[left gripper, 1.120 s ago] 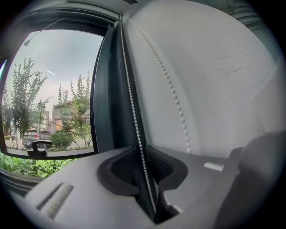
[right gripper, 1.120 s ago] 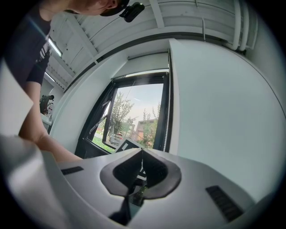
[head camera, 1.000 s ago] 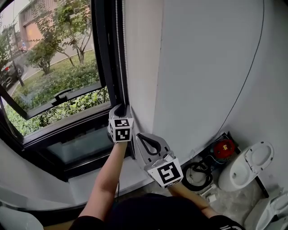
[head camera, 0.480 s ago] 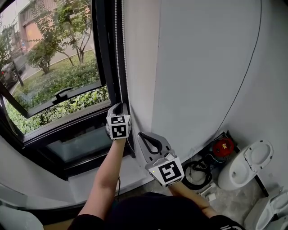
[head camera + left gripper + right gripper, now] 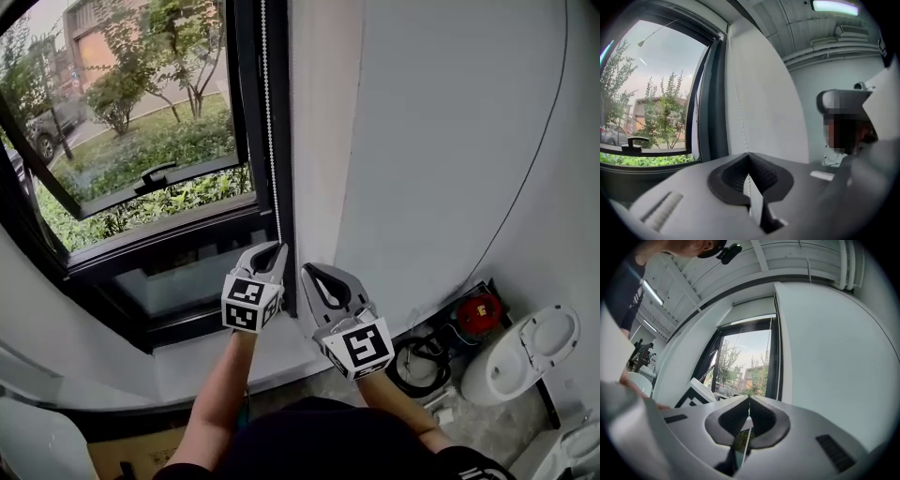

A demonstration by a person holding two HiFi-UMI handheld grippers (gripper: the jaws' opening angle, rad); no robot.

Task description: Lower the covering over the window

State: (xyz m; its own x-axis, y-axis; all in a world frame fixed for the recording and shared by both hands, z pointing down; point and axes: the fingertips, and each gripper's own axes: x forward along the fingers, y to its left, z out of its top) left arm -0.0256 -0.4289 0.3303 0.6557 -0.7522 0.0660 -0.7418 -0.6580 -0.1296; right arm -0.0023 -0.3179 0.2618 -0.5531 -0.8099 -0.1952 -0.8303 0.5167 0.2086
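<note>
White wall [image 5: 441, 141] is running beside a black-framed window [image 5: 141, 141], with trees and grass showing outside and a black cable [image 5: 534, 159] trailing down the wall. A toilet [image 5: 525, 352] is sitting on the floor at lower right. The bead chain [image 5: 270, 141] is hanging down the window's right frame. The left gripper [image 5: 277, 246] is clenching that chain at its tip, jaws fully together, pointing roughly level at the frame. The right gripper [image 5: 309, 270] is sitting just beside it, a little lower, also clamping down on the chain, with beads running through its closed jaws in the right gripper view. The pale blind [image 5: 752, 310] is sitting up at the top of the window, leaving the glass below uncovered.
</note>
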